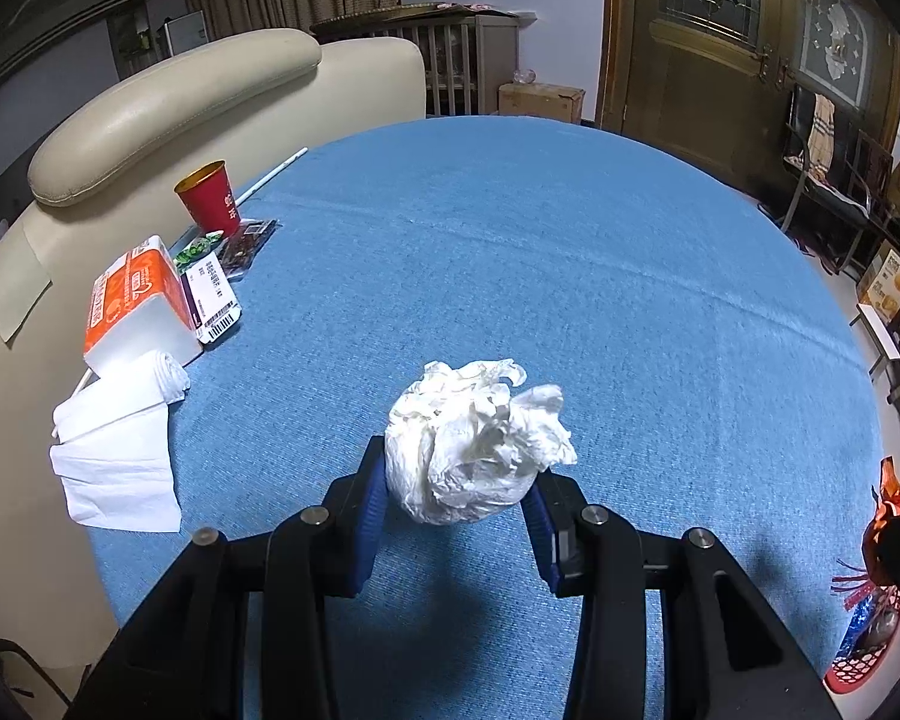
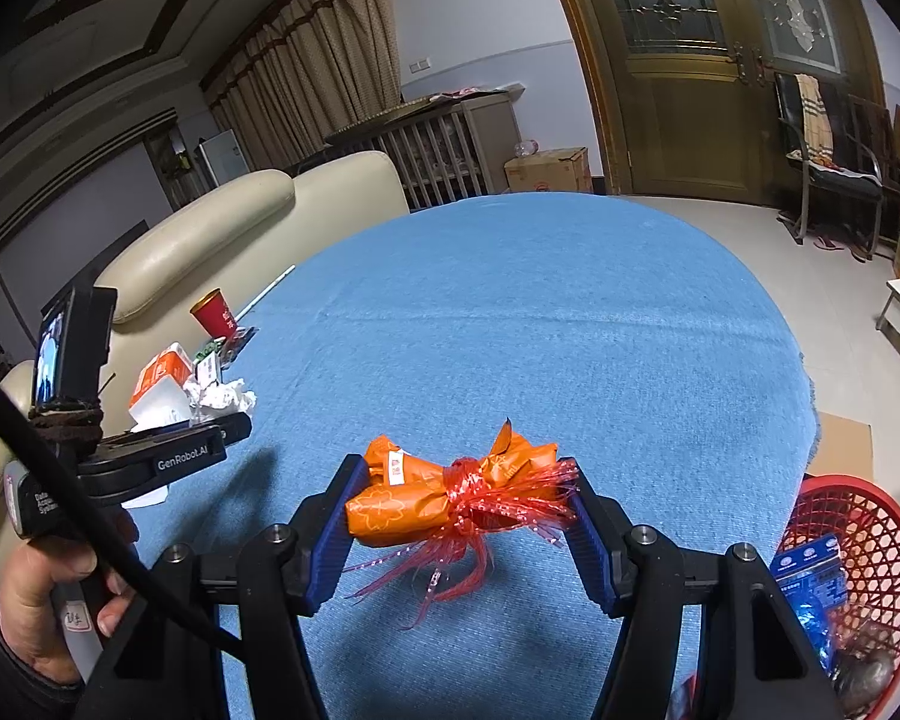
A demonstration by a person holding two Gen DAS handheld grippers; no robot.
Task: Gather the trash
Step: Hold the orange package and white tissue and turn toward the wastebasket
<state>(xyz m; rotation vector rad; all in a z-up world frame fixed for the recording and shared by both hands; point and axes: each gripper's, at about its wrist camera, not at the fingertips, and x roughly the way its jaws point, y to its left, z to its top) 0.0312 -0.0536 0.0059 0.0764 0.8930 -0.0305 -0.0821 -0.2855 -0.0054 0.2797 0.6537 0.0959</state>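
Both your views: indoor light, moderately bright, cool cast. Strong fisheye bend; table [image 1: 570, 252] edge curves into dome, corners vignette to black. Soft dark shadows fall on cloth under your jaws and toward you, so light sits overhead and ahead. Mild sheen on cream sofa [image 1: 180, 90]. Centre sharp; rims smeared, dim, slightly soft.
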